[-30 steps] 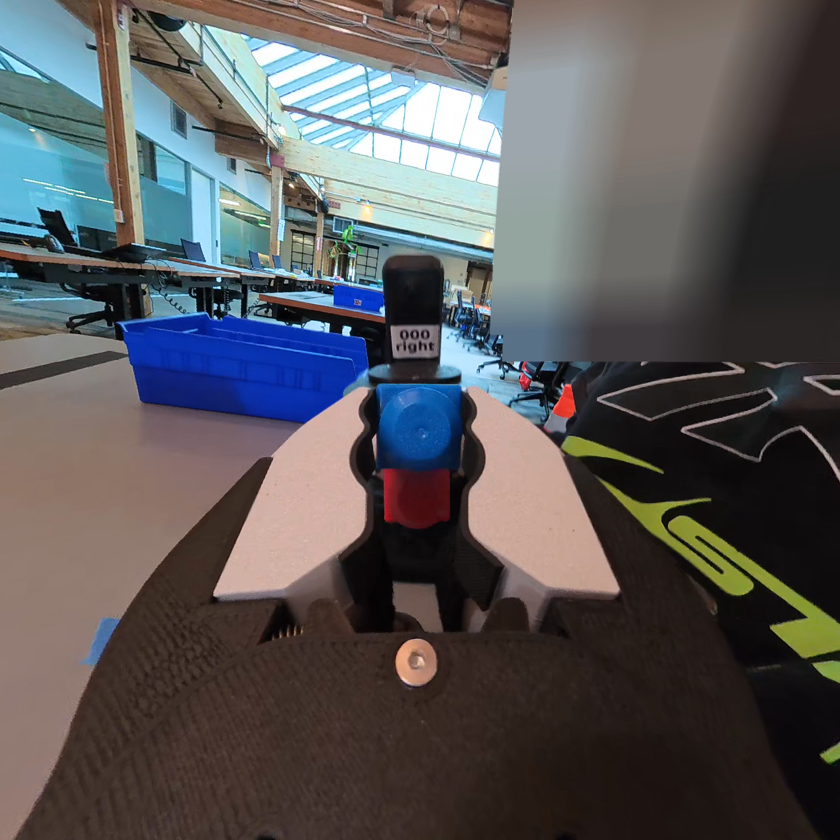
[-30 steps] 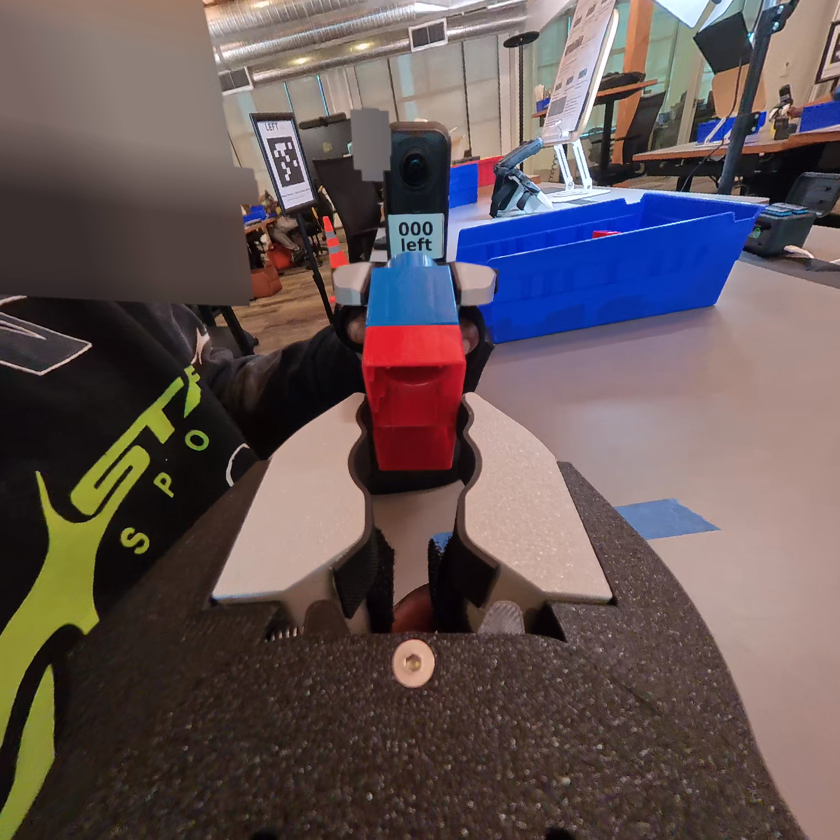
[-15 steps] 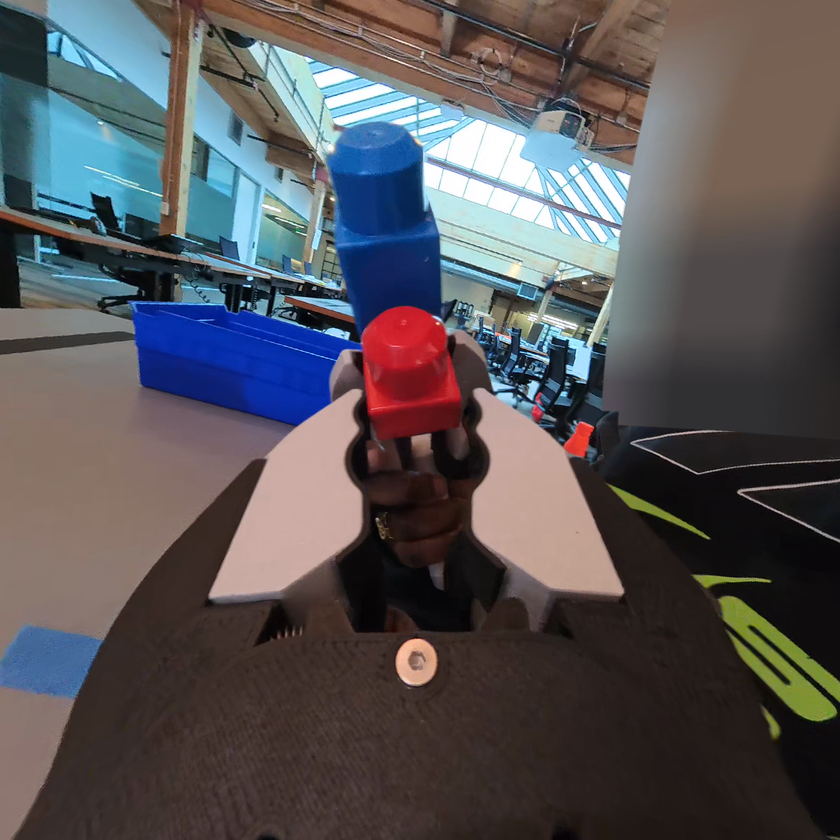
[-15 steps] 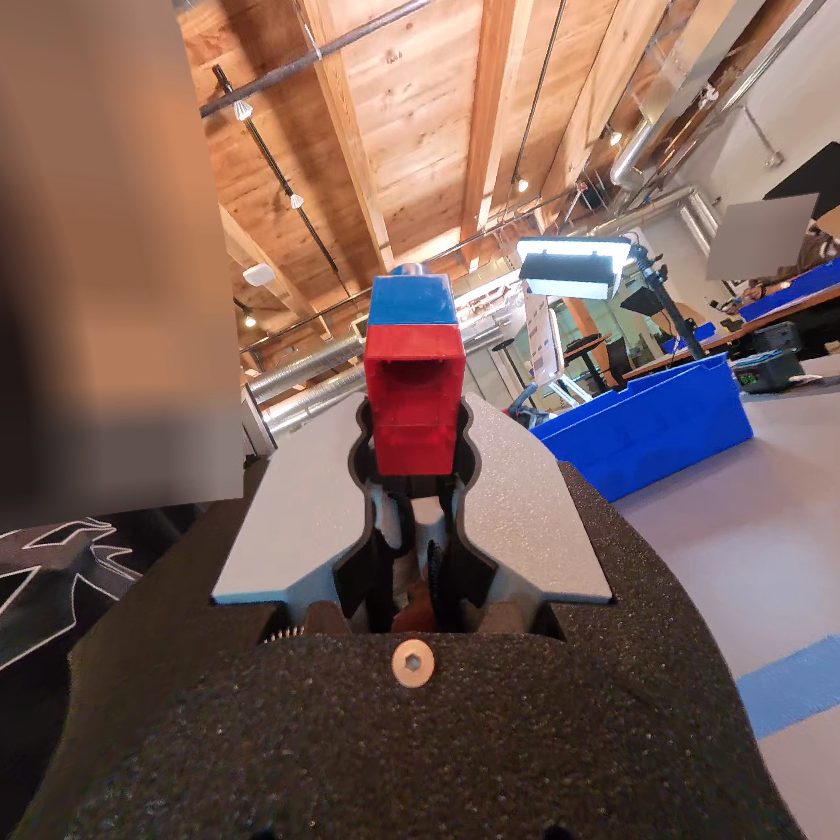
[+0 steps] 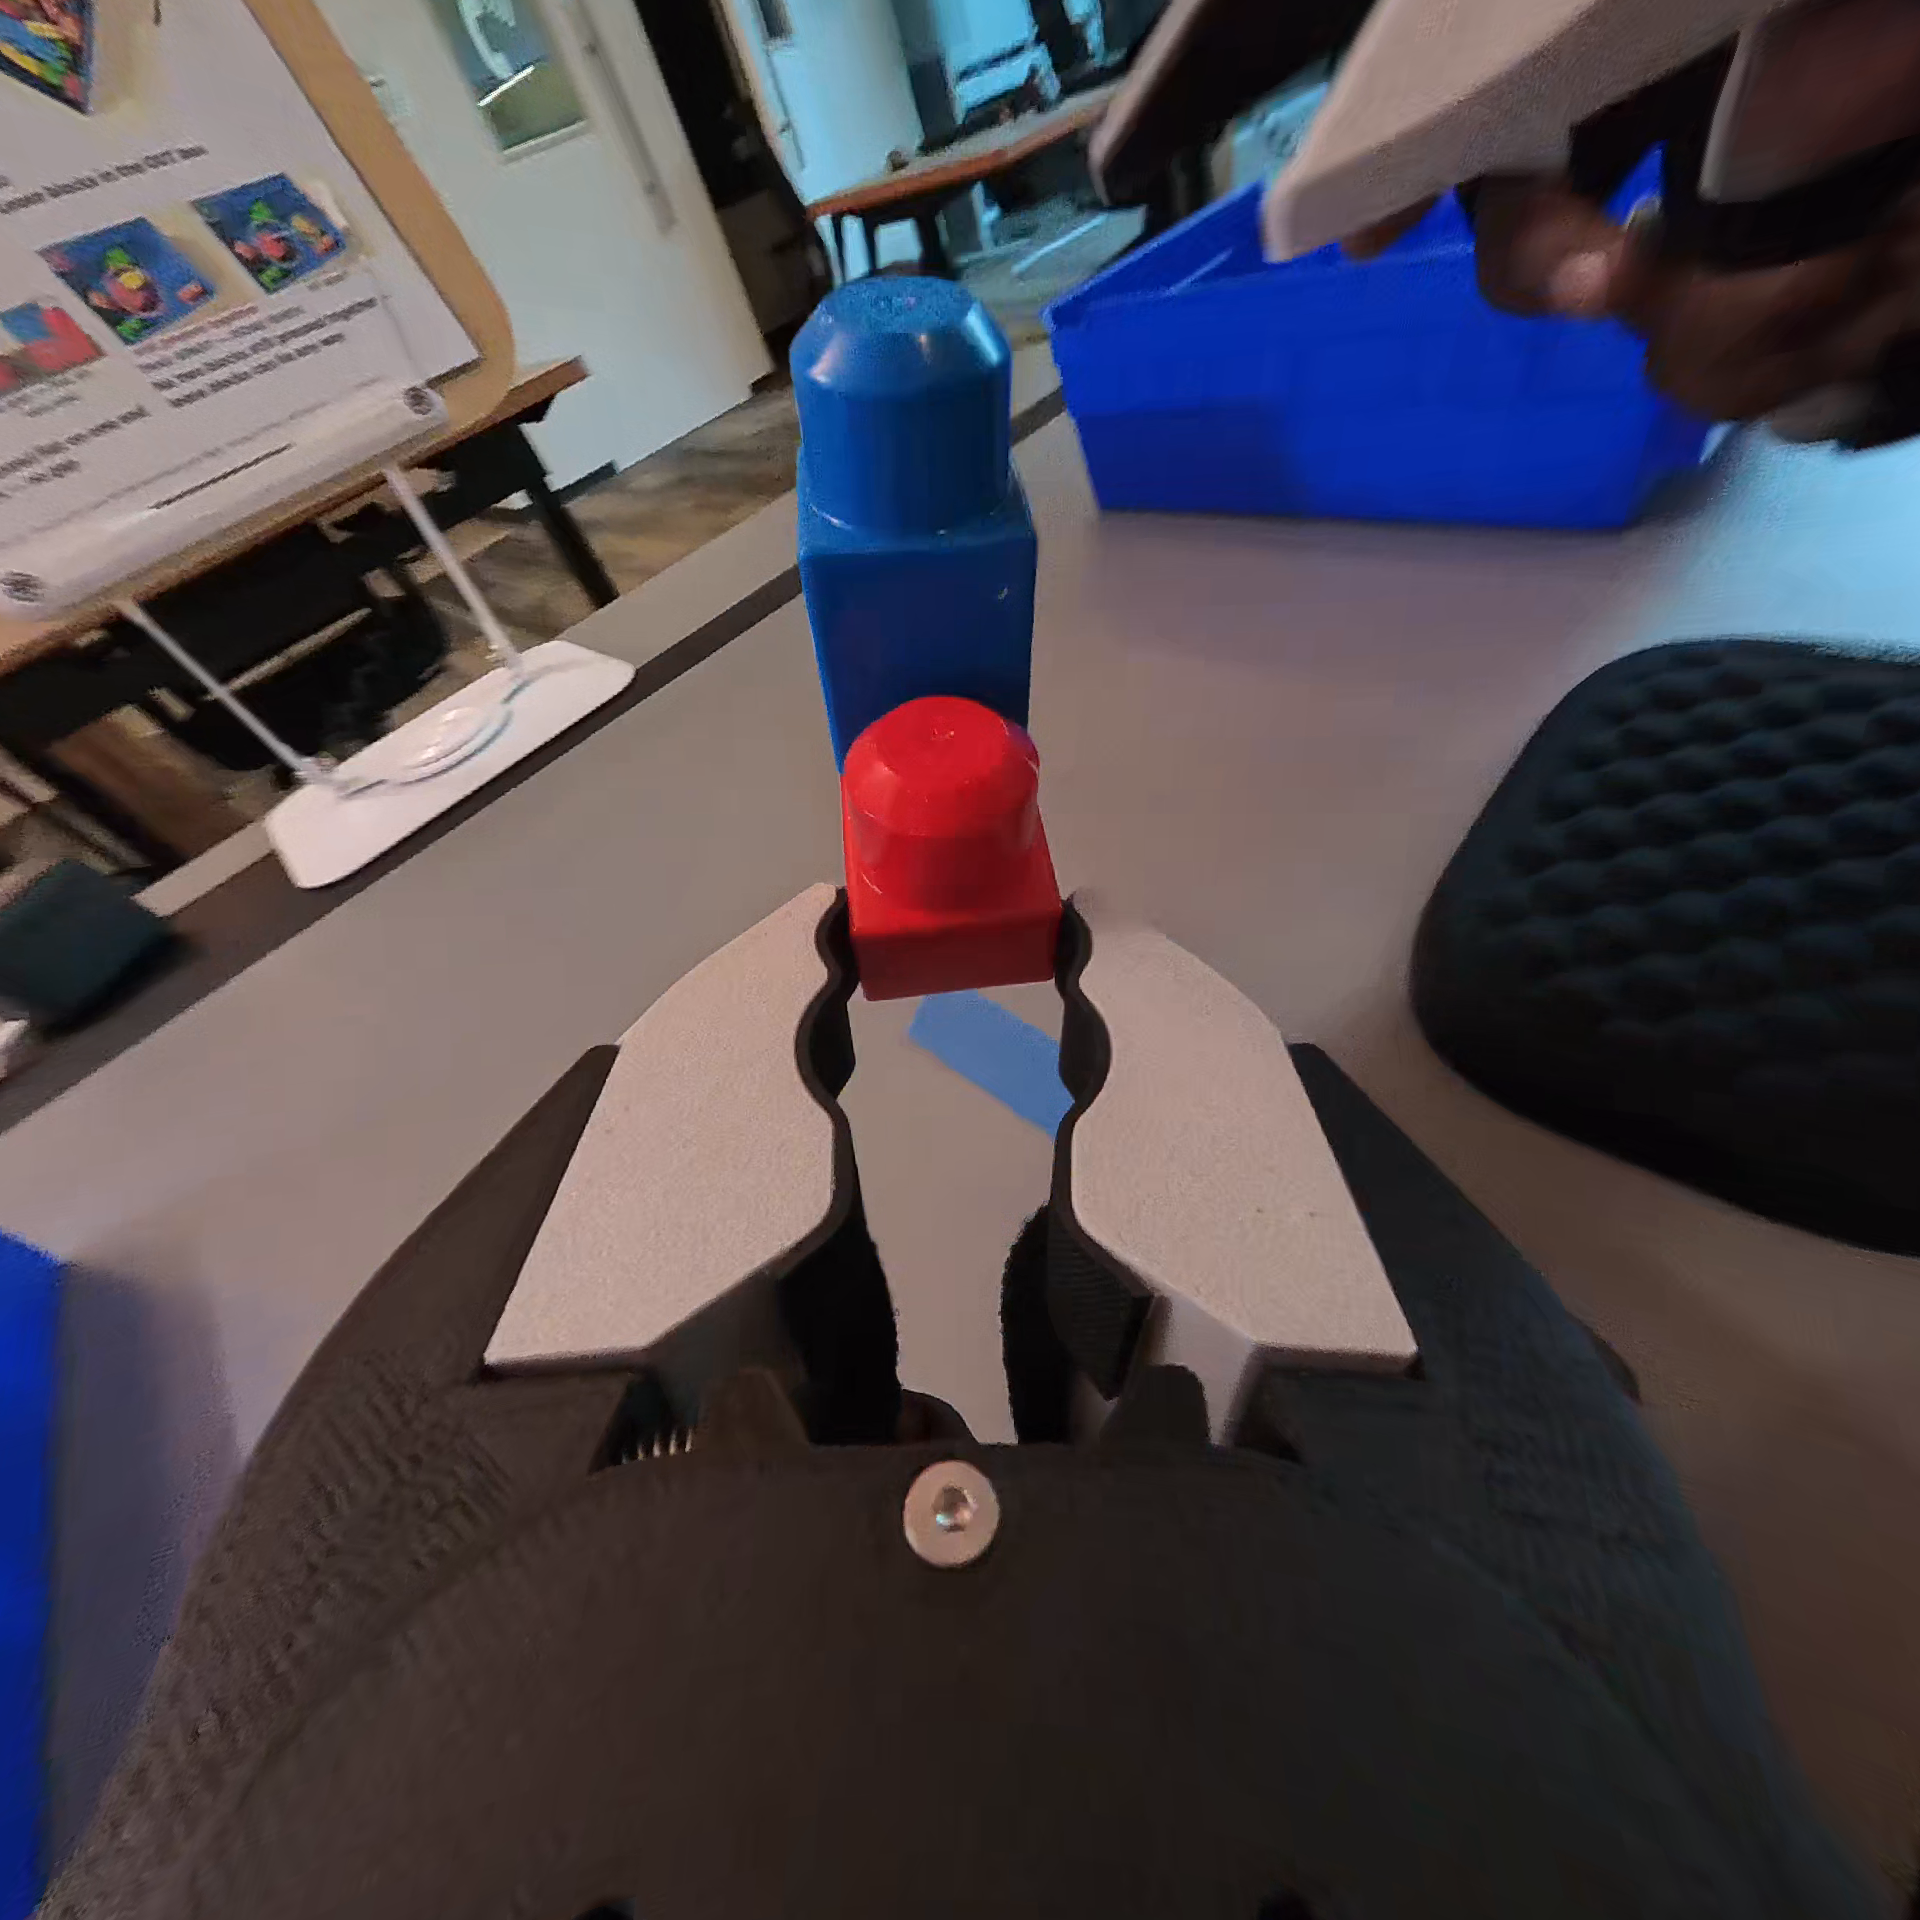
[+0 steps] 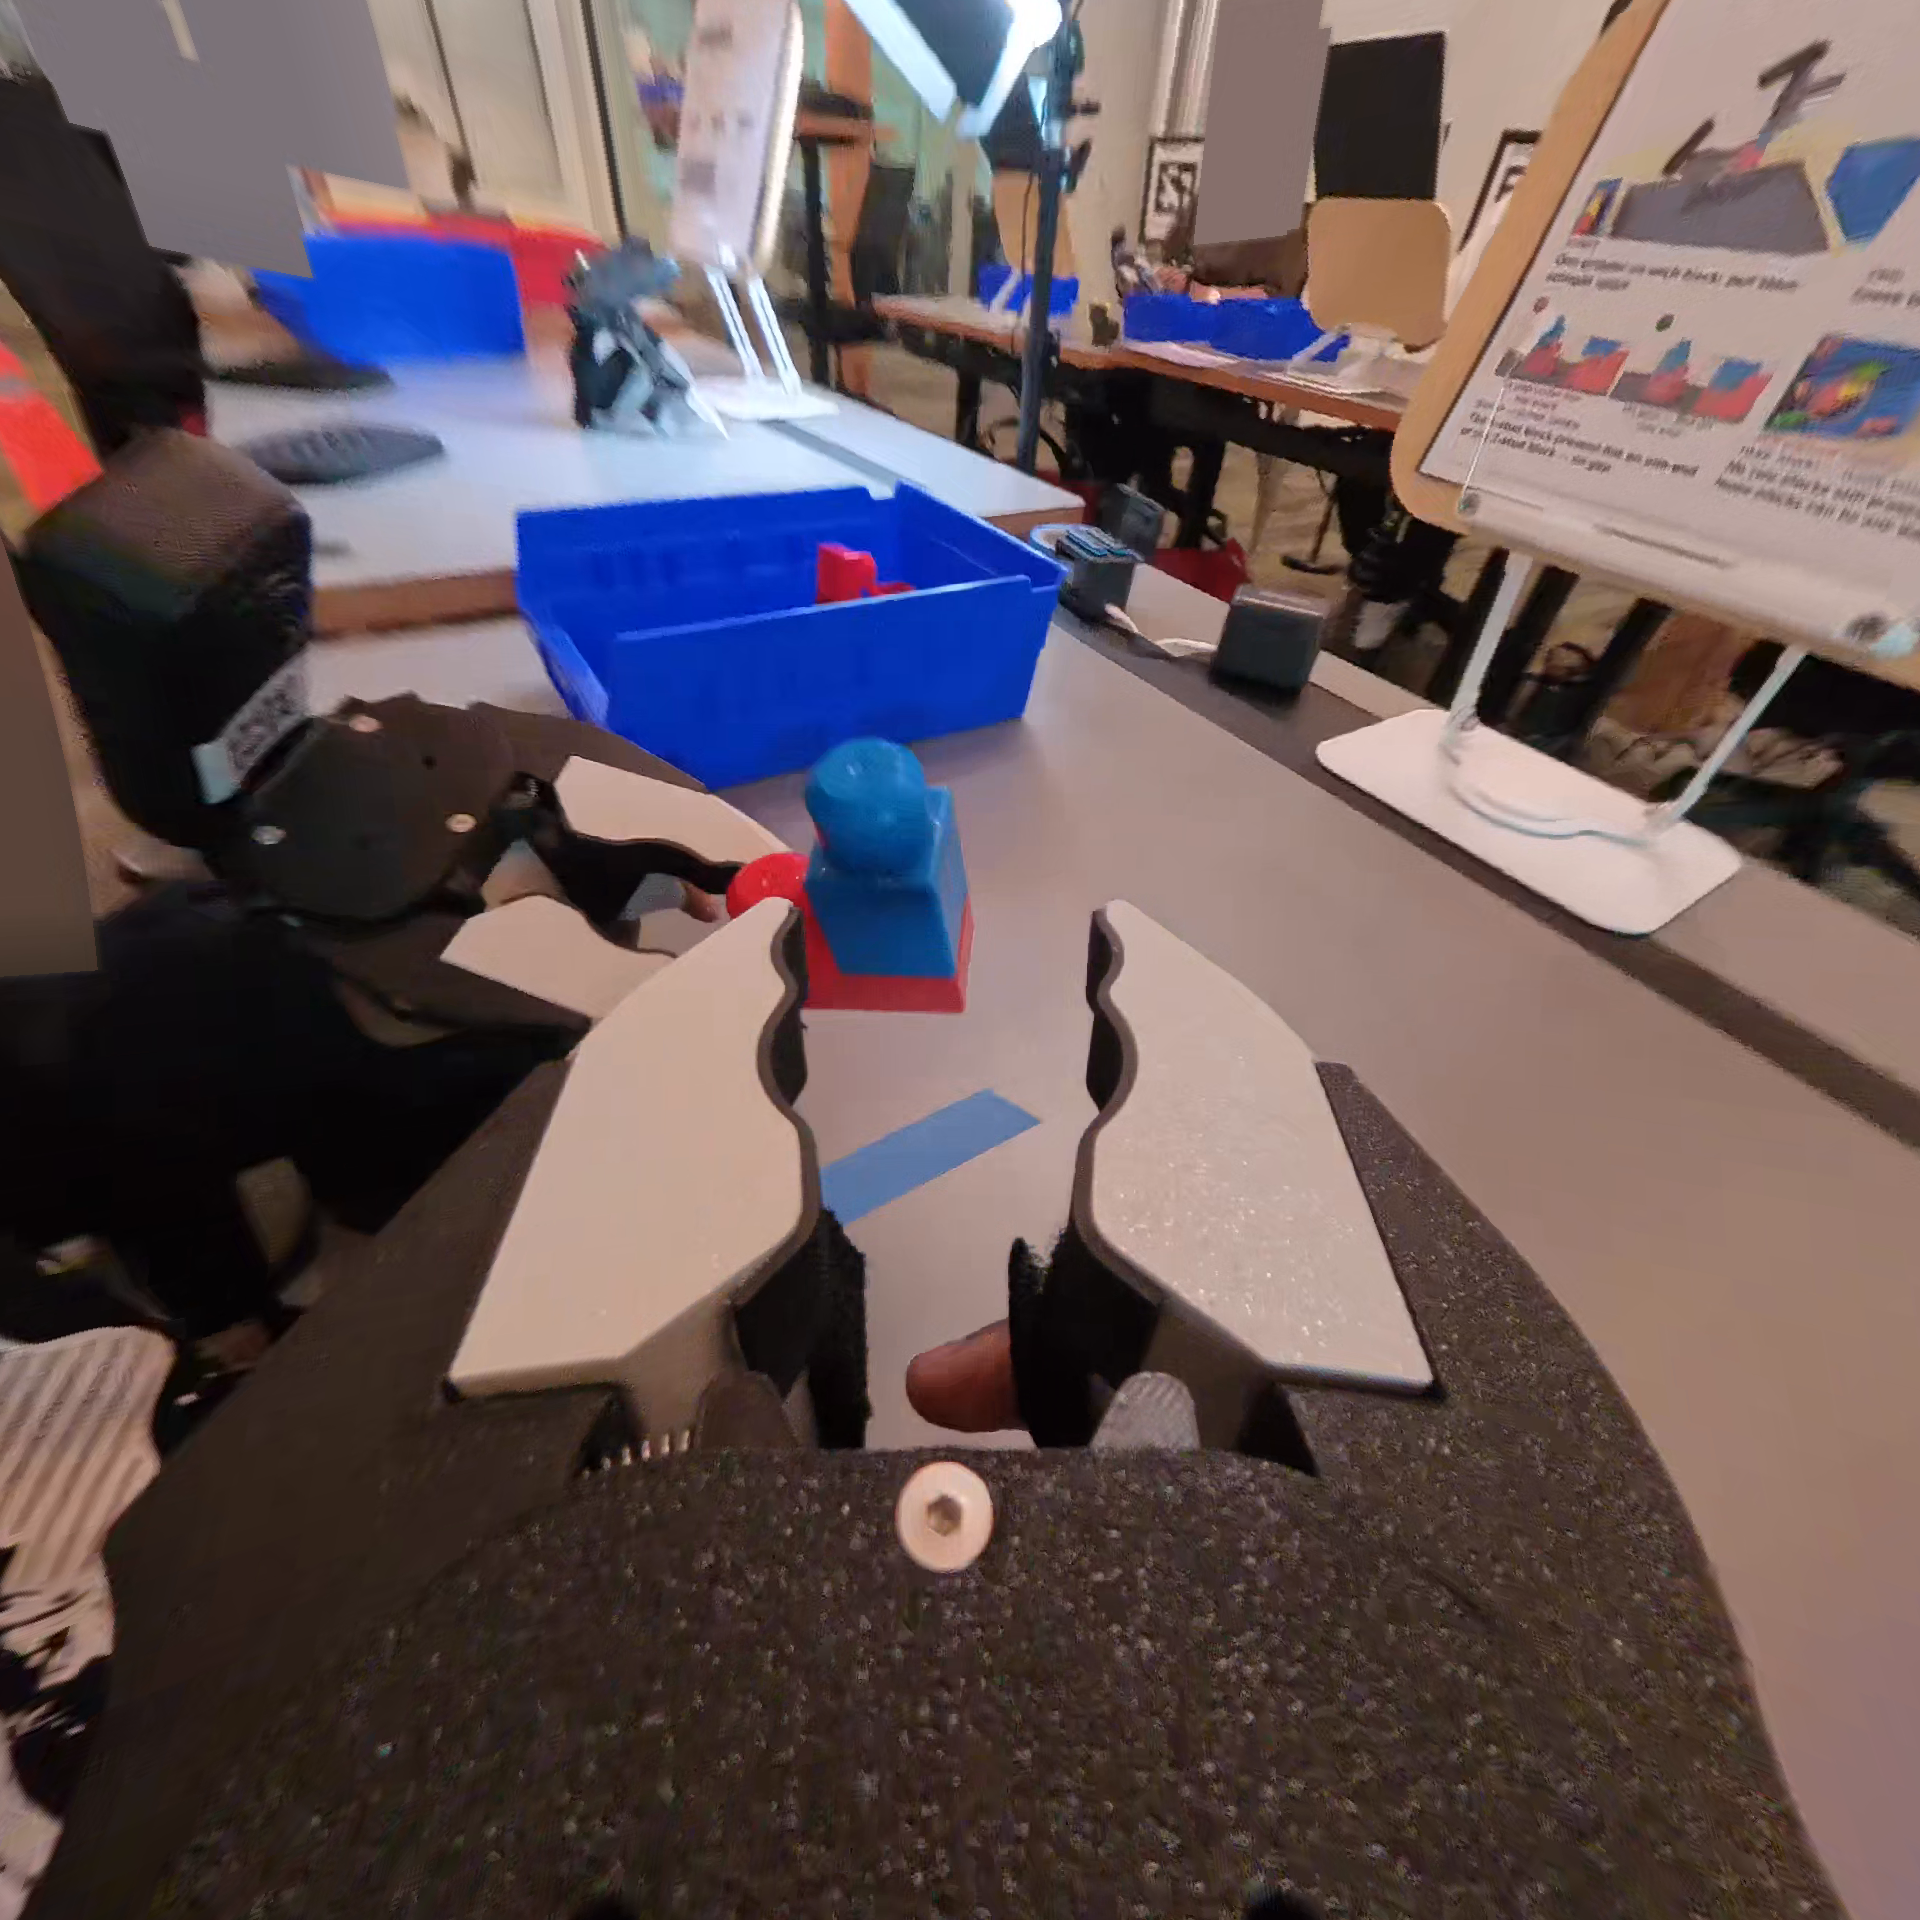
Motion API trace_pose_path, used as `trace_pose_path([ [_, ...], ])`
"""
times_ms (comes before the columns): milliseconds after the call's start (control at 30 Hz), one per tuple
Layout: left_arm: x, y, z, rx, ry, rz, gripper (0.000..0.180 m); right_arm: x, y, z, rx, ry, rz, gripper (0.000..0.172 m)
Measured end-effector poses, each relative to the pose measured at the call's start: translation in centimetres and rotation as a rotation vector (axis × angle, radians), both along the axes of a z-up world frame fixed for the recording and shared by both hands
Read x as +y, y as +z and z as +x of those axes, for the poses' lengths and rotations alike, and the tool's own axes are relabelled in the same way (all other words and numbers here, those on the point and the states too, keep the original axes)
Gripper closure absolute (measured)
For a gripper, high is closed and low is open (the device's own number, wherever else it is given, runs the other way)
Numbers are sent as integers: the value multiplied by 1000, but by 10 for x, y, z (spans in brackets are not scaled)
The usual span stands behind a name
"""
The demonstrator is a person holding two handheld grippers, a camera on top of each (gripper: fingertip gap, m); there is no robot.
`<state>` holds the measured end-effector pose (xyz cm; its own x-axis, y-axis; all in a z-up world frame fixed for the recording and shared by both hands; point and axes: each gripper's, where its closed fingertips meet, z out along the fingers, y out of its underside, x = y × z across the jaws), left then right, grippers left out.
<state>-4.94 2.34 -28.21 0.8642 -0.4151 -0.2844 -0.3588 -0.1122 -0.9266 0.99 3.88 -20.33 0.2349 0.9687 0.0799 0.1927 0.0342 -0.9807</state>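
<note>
My left gripper (image 5: 956, 935) is shut on the near end of a red two-stud brick (image 5: 951, 904). A blue brick (image 5: 914, 540) stands stacked on the red brick's far stud. The pair is low over the grey table (image 5: 1299, 727); I cannot tell if it rests on it. In the right wrist view the left gripper (image 6: 665, 883) comes in from the left, holding the red brick (image 6: 894, 987) with the blue brick (image 6: 883, 873) on it. My right gripper (image 6: 945, 935) is open and empty, just short of the stack and not touching it. It also shows in the left wrist view (image 5: 1507, 125), top right.
A blue bin (image 6: 810, 675) with a red piece (image 6: 852, 571) inside stands behind the stack. A picture sign on a white stand (image 6: 1527, 821) is at the right edge. Blue tape (image 6: 925, 1148) marks the table. A black textured pad (image 5: 1683, 914) lies right of the left gripper.
Both grippers held the stack up in the air. The right gripper has let go, opened and drawn back. The left gripper has brought the stack down toward the table.
</note>
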Motion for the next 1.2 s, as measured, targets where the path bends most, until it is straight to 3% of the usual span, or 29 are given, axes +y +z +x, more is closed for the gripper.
trace_pose_path([
  [200,0,-4,2,59,13,6,144,-11,-12,-38,-86,11,55,129],
  [300,-1,-5,3,65,1,10,144,-8,-14,-41,-105,-7,58,142],
  [433,-2,0,6,53,-11,58,141,-7,-11,-38,-96,-16,86,144],
  [533,1,10,7,-43,-12,115,84,9,-3,-22,-88,-101,118,144],
  [600,3,9,6,-106,-14,92,70,28,7,1,-86,-172,120,144],
  [767,1,22,-2,-247,-27,131,69,102,58,116,-87,-528,188,144],
  [867,1,25,-5,-271,-22,146,69,145,70,197,-118,-759,171,144],
  [1000,2,24,-4,-283,-32,141,69,184,32,262,-199,-932,54,144],
  [1200,3,24,-8,-309,-19,137,70,207,-50,283,-261,-999,-168,143],
])
